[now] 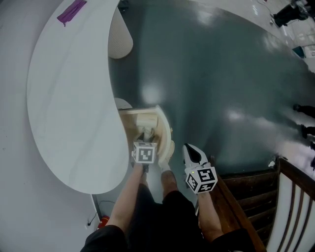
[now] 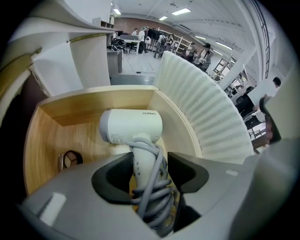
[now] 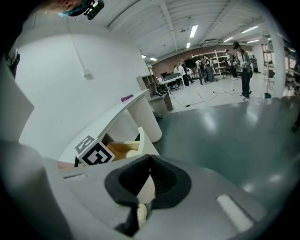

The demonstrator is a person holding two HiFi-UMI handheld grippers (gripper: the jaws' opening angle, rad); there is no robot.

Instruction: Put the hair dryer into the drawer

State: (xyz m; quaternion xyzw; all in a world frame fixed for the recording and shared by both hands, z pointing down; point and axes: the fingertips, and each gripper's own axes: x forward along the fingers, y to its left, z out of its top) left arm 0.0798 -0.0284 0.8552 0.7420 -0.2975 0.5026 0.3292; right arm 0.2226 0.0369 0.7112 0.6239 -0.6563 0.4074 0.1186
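Observation:
The white hair dryer [image 2: 133,126] lies in the open wooden drawer [image 2: 51,140], its grey cord wound round the handle. My left gripper [image 2: 149,171] points down into the drawer, and its dark pads press on the handle and cord from both sides. From the head view, that left gripper [image 1: 146,135] hangs over the drawer [image 1: 165,123] beside the curved white desk [image 1: 69,98]. My right gripper [image 1: 191,149] is held apart to the right, outside the drawer. In its own view the right gripper [image 3: 150,161] has its jaws meeting at the tips with nothing between them.
A small round object [image 2: 70,160] lies on the drawer floor at the left. The drawer's ribbed white front [image 2: 206,117] rises on the right. A purple item [image 1: 72,11] lies on the desk's far end. Dark wooden furniture [image 1: 256,192] stands at the lower right. People stand far off.

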